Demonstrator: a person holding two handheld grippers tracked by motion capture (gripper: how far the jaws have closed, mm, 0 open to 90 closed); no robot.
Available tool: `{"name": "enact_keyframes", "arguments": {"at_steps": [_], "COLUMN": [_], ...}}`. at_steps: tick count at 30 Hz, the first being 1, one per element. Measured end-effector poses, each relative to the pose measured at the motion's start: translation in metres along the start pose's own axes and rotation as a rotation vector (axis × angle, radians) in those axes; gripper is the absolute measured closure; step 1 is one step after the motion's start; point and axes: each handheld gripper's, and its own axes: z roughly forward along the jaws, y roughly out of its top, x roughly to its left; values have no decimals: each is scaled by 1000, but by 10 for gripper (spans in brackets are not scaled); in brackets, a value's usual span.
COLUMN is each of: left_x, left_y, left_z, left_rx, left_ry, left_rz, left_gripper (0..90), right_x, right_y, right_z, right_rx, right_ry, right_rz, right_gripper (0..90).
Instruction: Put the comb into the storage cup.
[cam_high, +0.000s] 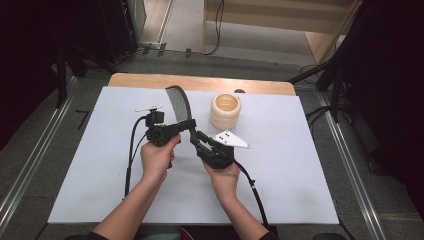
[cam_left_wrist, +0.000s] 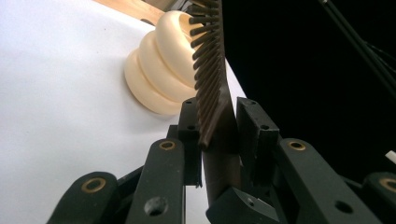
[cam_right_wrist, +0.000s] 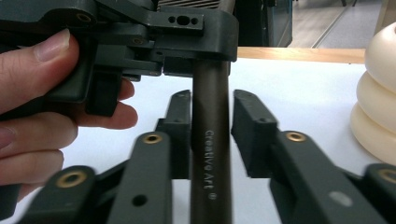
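A dark brown tool (cam_high: 181, 106) with a round handle and a curved, toothed head is held upright over the middle of the white table (cam_high: 300, 175). My left gripper (cam_high: 184, 126) comes in from the left and is shut on the tool (cam_left_wrist: 211, 70) just below the teeth; both pads (cam_left_wrist: 189, 123) press on it. My right gripper (cam_high: 196, 136) reaches up from the lower right. Its jaws (cam_right_wrist: 211, 107) stand either side of the handle (cam_right_wrist: 210, 154), printed "Creative Art", with a thin gap at the right pad (cam_right_wrist: 247, 126). The left gripper (cam_right_wrist: 205, 42) clamps the handle right above.
A cream ribbed pot (cam_high: 225, 111) stands on the table just right of the tool, close behind both grippers (cam_left_wrist: 159, 70) (cam_right_wrist: 378, 93). A wooden strip (cam_high: 200, 81) borders the table's far edge. Cables trail back toward the person.
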Motion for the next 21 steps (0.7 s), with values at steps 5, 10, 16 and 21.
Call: {"name": "enact_keyframes", "arguments": {"at_steps": [5,10,16,21], "left_x": [1,1,2,3], "left_y": [1,2,3,4], "left_z": [-1,-2,-3,-4], "left_rx": [-3,-2,-1,5], "left_ry": [21,41,57,66], "left_rz": [13,35,51,61], "left_gripper": [733,733,733,733], "right_x": [-3,-7,-11,-15], "right_y": [2,4,6,8], "right_z": [-4,-8,-12,-15], "right_rx": [9,21,30,47], "right_ry": [16,22,26,37], "right_rz": [-32,-45,-93,-99], "right_gripper": [554,490,385,326]}}
